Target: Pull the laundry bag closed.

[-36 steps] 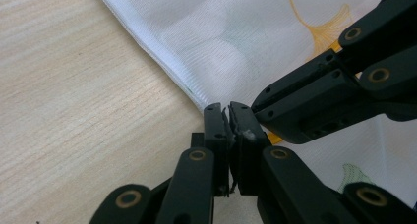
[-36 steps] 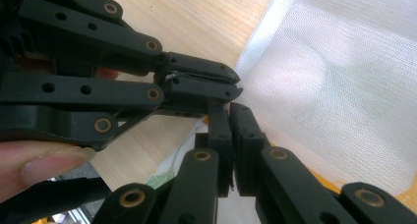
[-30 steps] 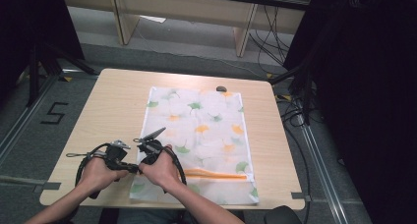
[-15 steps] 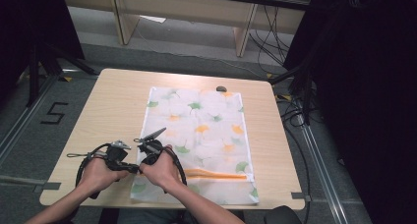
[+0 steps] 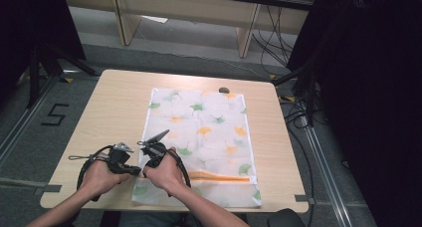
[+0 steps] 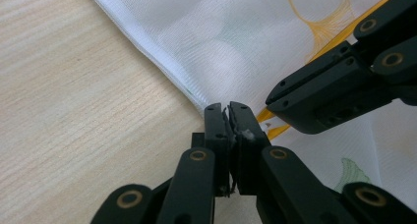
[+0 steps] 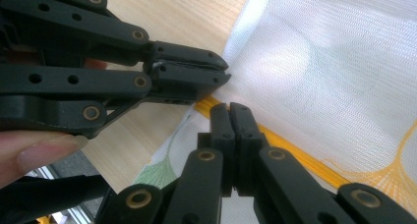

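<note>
While both grippers pinch the near left edge of the mesh bag, I hold position at the zipper end.

From the left: my left gripper is clenched on the white hem of the mesh bag, which lies flat on the table, centre-right. Just beside it, my right gripper is closed at the orange zipper, apparently on its pull, though the tab itself is hidden between the jaws. To do this step well, I judge the left should anchor the hem firmly while the right draws straight along the zipper line, low and level, so the fabric neither bunches nor lifts off the table.
</note>
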The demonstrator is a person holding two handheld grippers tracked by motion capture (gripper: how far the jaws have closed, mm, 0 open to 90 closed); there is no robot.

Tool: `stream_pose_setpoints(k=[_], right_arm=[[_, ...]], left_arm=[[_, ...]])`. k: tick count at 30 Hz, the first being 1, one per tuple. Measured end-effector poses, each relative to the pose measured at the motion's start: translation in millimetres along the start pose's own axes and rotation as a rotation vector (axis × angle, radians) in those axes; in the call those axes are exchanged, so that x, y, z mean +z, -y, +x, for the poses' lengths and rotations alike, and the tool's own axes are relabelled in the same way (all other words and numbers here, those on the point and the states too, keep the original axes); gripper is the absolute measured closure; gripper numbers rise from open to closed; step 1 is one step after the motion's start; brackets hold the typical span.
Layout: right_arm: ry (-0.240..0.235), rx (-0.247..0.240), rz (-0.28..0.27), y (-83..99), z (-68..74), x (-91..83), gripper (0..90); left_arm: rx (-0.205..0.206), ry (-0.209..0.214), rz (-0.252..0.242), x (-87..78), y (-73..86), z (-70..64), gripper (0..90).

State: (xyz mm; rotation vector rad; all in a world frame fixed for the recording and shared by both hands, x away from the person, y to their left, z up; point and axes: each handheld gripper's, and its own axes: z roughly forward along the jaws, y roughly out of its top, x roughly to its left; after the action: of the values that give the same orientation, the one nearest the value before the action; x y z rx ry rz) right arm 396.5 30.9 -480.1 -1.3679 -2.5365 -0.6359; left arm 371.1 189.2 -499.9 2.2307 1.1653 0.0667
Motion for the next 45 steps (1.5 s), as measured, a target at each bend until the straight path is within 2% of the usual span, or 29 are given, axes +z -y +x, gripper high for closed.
stream_pose_setpoints(k=[3, 4, 8, 9, 10, 11, 15, 16, 18, 19, 21, 22, 23, 24, 25, 26, 28, 29, 31, 32, 33, 34, 36, 37, 38, 39, 42, 43, 45], right_arm=[[0.02, 0.006, -0.005, 0.3, 1.6, -0.6, 90.0], [0.019, 0.004, -0.004, 0.4, 1.3, -1.1, 90.0], [0.038, 0.0, 0.007, 1.0, 2.9, -2.9, 90.0], [0.045, -0.07, -0.005, 1.8, -1.6, -1.7, 90.0], [0.051, -0.072, -0.006, 1.9, -1.4, -2.1, 90.0], [0.047, -0.012, 0.016, 2.4, 1.9, -4.2, 90.0], [0.055, -0.016, 0.019, 2.3, -0.7, -5.5, 90.0], [0.064, -0.058, 0.013, 2.1, -4.2, -5.8, 90.0], [0.06, -0.053, 0.008, 2.3, -3.7, -6.4, 90.0], [0.062, -0.009, 0.032, 2.7, -0.8, -8.5, 90.0], [0.057, -0.008, 0.035, 2.9, -1.0, -9.8, 90.0], [0.068, -0.051, 0.021, 2.7, -3.9, -9.9, 90.0], [0.08, -0.024, 0.032, 3.3, -3.1, -11.0, 90.0], [0.078, -0.029, 0.032, 3.2, -3.8, -11.9, 90.0], [0.078, -0.029, 0.032, 3.2, -3.8, -11.9, 90.0], [0.08, -0.013, 0.042, 3.3, -3.0, -12.6, 90.0], [0.085, -0.045, 0.029, 3.1, -6.0, -13.4, 90.0], [0.076, -0.008, 0.039, 3.9, -4.1, -14.5, 90.0], [0.08, -0.013, 0.043, 4.1, -4.9, -14.9, 90.0], [0.081, -0.011, 0.046, 4.3, -5.2, -15.1, 90.0], [0.083, -0.017, 0.047, 4.2, -6.0, -15.3, 90.0], [0.077, -0.006, 0.04, 5.2, -6.0, -15.3, 90.0], [0.09, -0.008, 0.04, 5.6, -7.1, -15.7, 90.0], [0.098, -0.035, 0.032, 5.8, -9.0, -15.6, 90.0], [0.098, -0.035, 0.032, 5.8, -9.0, -15.6, 90.0], [0.082, -0.023, 0.038, 6.2, -8.4, -16.8, 90.0], [0.088, -0.008, 0.039, 6.3, -8.4, -17.4, 90.0], [0.094, -0.047, 0.032, 6.6, -11.0, -17.7, 90.0], [0.099, 0.009, 0.056, 7.0, -8.8, -20.7, 90.0]], left_arm=[[0.0, -0.001, -0.001, 0.2, -0.1, -0.3, 86.9], [0.013, -0.006, 0.011, -0.8, -0.4, 0.0, 86.9], [0.0, -0.003, -0.002, 0.3, -0.1, -0.8, 87.0], [0.001, -0.004, -0.002, 0.3, -0.2, -1.0, 87.0], [0.002, -0.004, 0.0, 0.1, -0.3, -1.0, 86.9], [0.001, -0.004, -0.001, 0.2, -0.2, -0.8, 87.0], [0.014, -0.003, 0.01, -0.7, -0.1, 0.4, 86.9], [0.016, -0.004, 0.012, -0.8, -0.2, 0.3, 87.0], [0.016, -0.004, 0.013, -0.9, -0.3, 0.4, 86.9], [0.018, -0.003, 0.013, -0.9, -0.3, 0.8, 87.0], [0.016, -0.006, 0.011, -0.9, -0.2, 0.2, 87.0], [0.018, -0.005, 0.013, -1.0, -0.3, 0.3, 87.0], [0.003, -0.003, 0.002, 0.0, -0.2, -0.5, 87.0], [0.021, -0.006, 0.017, -1.2, -0.4, 0.8, 86.9], [0.021, -0.006, 0.017, -1.2, -0.4, 0.8, 87.0], [0.002, -0.005, 0.0, -0.1, -0.1, -0.4, 87.0], [0.004, -0.005, 0.001, -0.2, -0.2, -0.4, 87.0], [0.023, -0.004, 0.015, -1.2, -0.4, 0.8, 87.0], [0.027, -0.004, 0.018, -1.3, -0.5, 1.2, 87.0], [0.005, -0.004, 0.001, -0.2, -0.2, -0.3, 87.0], [0.018, -0.004, 0.014, -1.0, -0.3, 0.7, 87.0], [0.01, -0.002, 0.007, -0.5, -0.2, 0.2, 87.0], [0.02, -0.001, 0.016, -0.9, -0.4, 1.1, 87.0], [0.021, -0.003, 0.015, -1.0, -0.4, 0.9, 87.0], [0.029, -0.005, 0.023, -1.6, -0.4, 1.4, 87.0], [0.021, -0.002, 0.016, -1.0, -0.3, 0.8, 87.0], [0.001, -0.005, -0.002, 0.2, -0.1, -0.9, 87.0], [0.004, -0.003, 0.0, 0.1, -0.2, -0.7, 87.0], [0.003, -0.004, 0.0, 0.1, -0.2, -0.8, 87.0]])
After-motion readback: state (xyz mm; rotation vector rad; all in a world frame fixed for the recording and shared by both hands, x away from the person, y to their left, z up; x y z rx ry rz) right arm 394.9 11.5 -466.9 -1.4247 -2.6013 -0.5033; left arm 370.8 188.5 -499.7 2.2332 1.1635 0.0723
